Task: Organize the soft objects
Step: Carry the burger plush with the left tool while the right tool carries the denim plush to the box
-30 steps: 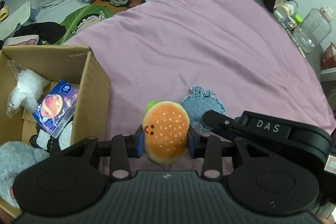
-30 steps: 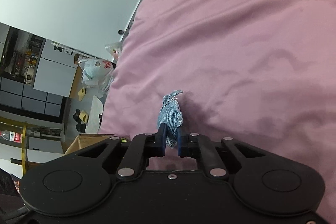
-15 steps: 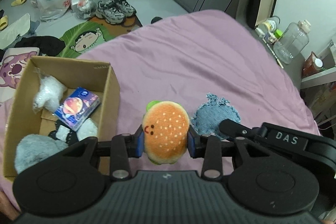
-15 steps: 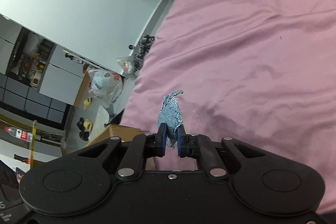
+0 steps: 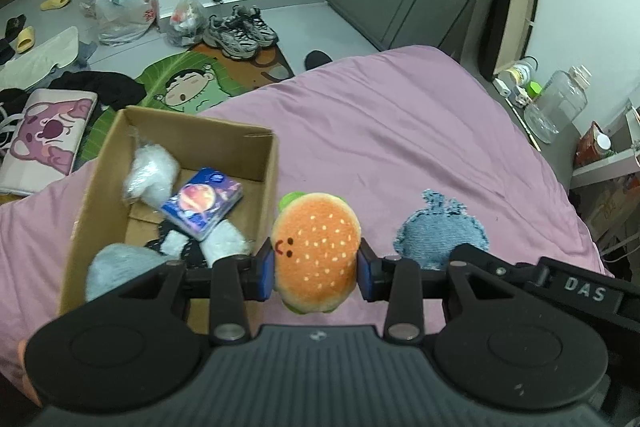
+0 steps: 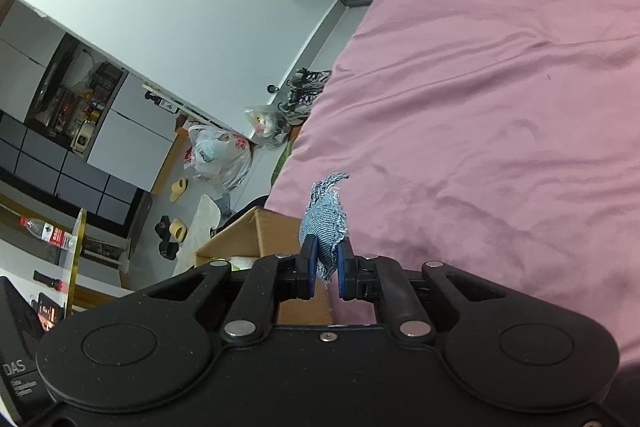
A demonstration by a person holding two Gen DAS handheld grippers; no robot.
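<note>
- The left claw is squeezing a burger toy from both sides. The toy is up in the air, just to the right of the cardboard box, not over it yet.
- The right claw is pinching a blue denim toy by its bottom edge. It hangs above the pink bed, with the box corner to its left.
- The burger is round and squishy. I think it could pop out of the pads if the claw lets go a little, and then it would fall on the bed beside the box.
- If the left claw opens too soon, the burger would miss the box, because the box wall is between them.
- The denim toy is held only by a thin bit of cloth. A quick shake could make it slip out.
- The two claws are very close together. In the left view the right claw sits just beside the left one, so they could bump on the way to the box.
- The box already holds a fluffy grey toy, a white bag and a small blue packet. A new toy might land on top and roll out.
- A hard push on the box wall could tip it, since the bed is soft.
</note>
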